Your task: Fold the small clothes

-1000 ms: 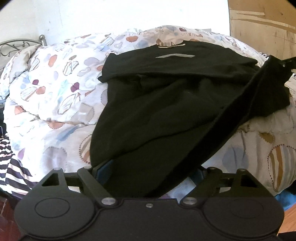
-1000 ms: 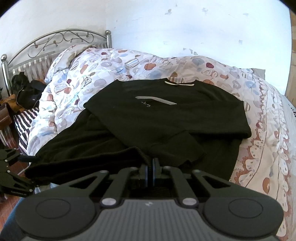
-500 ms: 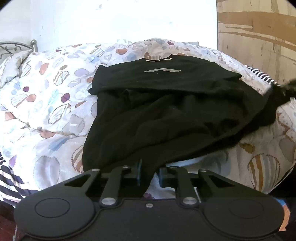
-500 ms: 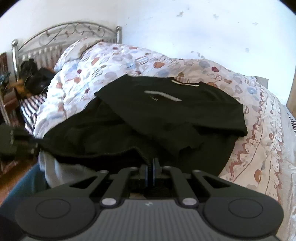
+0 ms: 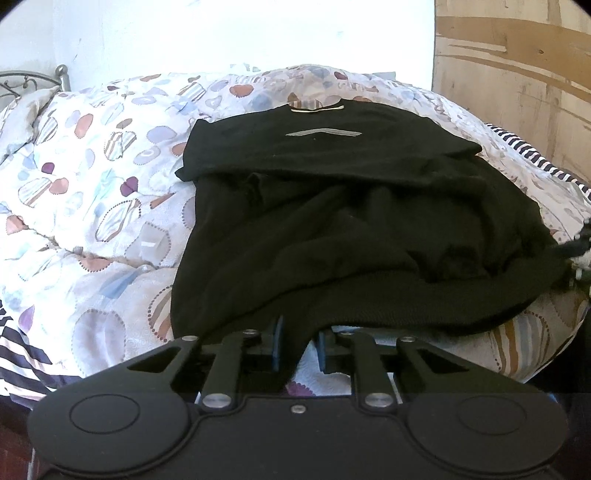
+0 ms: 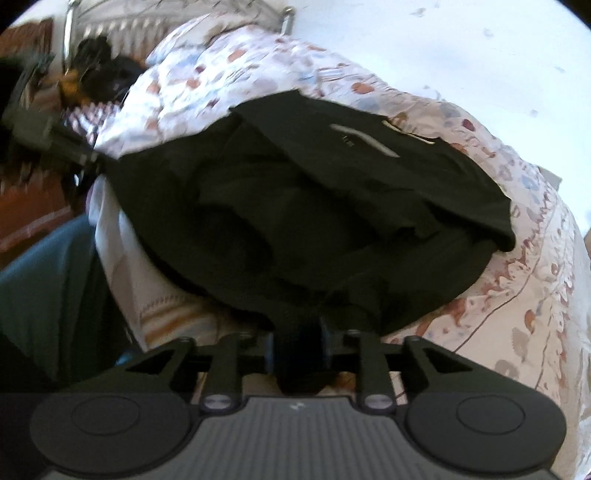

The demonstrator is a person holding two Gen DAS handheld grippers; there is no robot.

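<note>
A black sweater (image 5: pixel 332 206) with a grey chest stripe lies on the patterned duvet (image 5: pixel 92 206), sleeves folded in, collar at the far side. My left gripper (image 5: pixel 297 349) is at its near hem; a strip of black cloth hangs between the slightly parted jaws. My right gripper (image 6: pixel 297 347) is at the sweater's (image 6: pixel 314 221) other hem corner, jaws a little apart with dark cloth bunched between them. Each gripper shows at the edge of the other's view: the right one (image 5: pixel 576 251), the left one (image 6: pixel 44 129).
A metal headboard (image 6: pixel 184 22) and a dark bag (image 6: pixel 99 74) are at the bed's far left. A wooden board (image 5: pixel 517 74) stands at the right. A striped sheet (image 5: pixel 22 362) hangs off the bed edge. A white wall is behind.
Both grippers have loosened from tightly shut to slightly parted and dropped lower at the bed edge. The sweater's hem has slackened and lies bunched. The right view has tilted.
</note>
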